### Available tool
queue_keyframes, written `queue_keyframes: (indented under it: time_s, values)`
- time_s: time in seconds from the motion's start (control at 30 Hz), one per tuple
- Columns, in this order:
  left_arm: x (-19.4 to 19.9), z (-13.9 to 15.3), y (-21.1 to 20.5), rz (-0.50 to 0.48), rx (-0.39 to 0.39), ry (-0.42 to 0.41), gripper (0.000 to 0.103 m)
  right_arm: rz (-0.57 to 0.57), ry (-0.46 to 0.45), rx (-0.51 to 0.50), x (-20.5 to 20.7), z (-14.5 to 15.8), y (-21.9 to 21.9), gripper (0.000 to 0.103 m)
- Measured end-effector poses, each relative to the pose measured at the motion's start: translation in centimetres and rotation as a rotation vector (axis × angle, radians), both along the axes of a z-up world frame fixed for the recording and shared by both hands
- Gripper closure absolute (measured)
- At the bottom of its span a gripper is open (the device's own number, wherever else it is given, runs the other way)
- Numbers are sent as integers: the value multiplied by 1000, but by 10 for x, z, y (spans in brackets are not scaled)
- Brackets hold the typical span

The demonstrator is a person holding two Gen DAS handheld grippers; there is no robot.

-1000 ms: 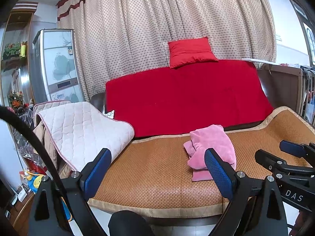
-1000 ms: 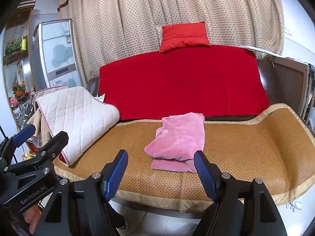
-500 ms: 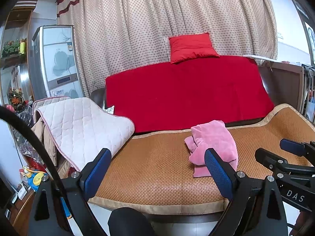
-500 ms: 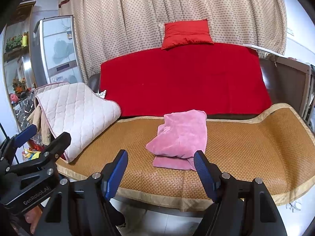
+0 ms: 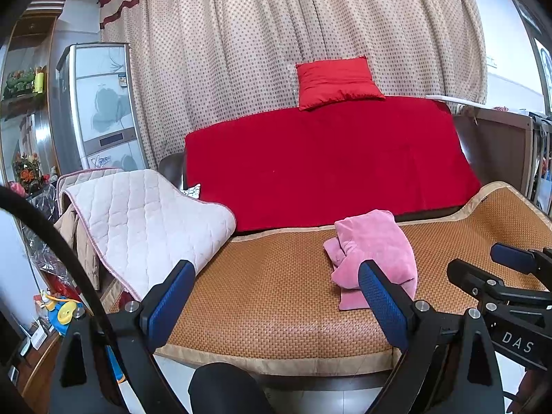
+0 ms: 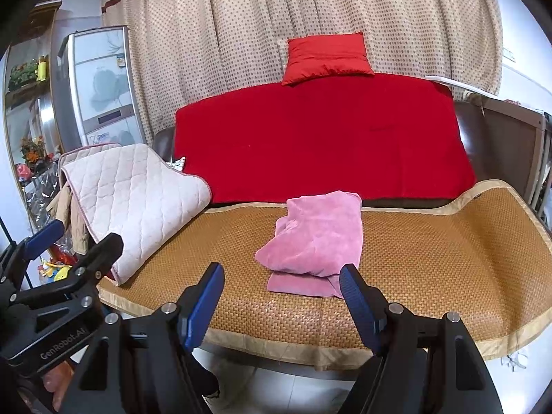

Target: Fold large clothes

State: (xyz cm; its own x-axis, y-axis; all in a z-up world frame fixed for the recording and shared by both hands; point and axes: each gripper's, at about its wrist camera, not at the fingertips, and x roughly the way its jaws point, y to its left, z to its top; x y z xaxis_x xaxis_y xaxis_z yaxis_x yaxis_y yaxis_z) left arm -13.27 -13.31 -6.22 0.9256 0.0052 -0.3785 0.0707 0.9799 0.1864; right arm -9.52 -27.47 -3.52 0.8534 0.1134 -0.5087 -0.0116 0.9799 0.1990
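Nearest the cameras, both tongs hung in the air off the front edge of the sofa. The left gripper (image 5: 276,296) had its blue-padded fingers spread wide apart with nothing between them, and the right gripper (image 6: 281,298) stood likewise apart and empty. Each showed at the edge of the other's view, side by side.

Beyond them lay the woven mat (image 5: 276,296) (image 6: 431,252), covering the seat and edged in tan binding. On it, just past the right gripper's fingers and near the middle of the seat, rested the pink garment (image 6: 317,238) (image 5: 374,252), bunched into a loose, uneven pile with a flatter layer showing beneath its front edge; whether that was a sleeve or a folded panel could not be told from here. Neither gripper touched it.

To the left, a quilted pad (image 5: 145,220) (image 6: 134,203) draped over the sofa's arm and onto the mat. Behind the garment, a red cover (image 5: 327,158) (image 6: 321,138) hung over the backrest, with a red cushion (image 5: 336,81) (image 6: 327,57) perched on top. Farthest back hung a dotted curtain (image 5: 258,41) (image 6: 241,34), and a refrigerator (image 5: 100,107) (image 6: 100,86) stood at the far left.
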Motion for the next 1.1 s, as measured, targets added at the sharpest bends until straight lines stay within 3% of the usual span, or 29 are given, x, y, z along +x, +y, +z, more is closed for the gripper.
queue_keyframes:
  time_s: [0.43, 1.1]
  values:
    - [4, -3, -1, -1, 2, 8, 7, -3, 6, -23, 10, 3, 0, 30]
    - [44, -5, -10, -9, 10, 41, 7, -15, 40, -45, 50, -2, -4, 30]
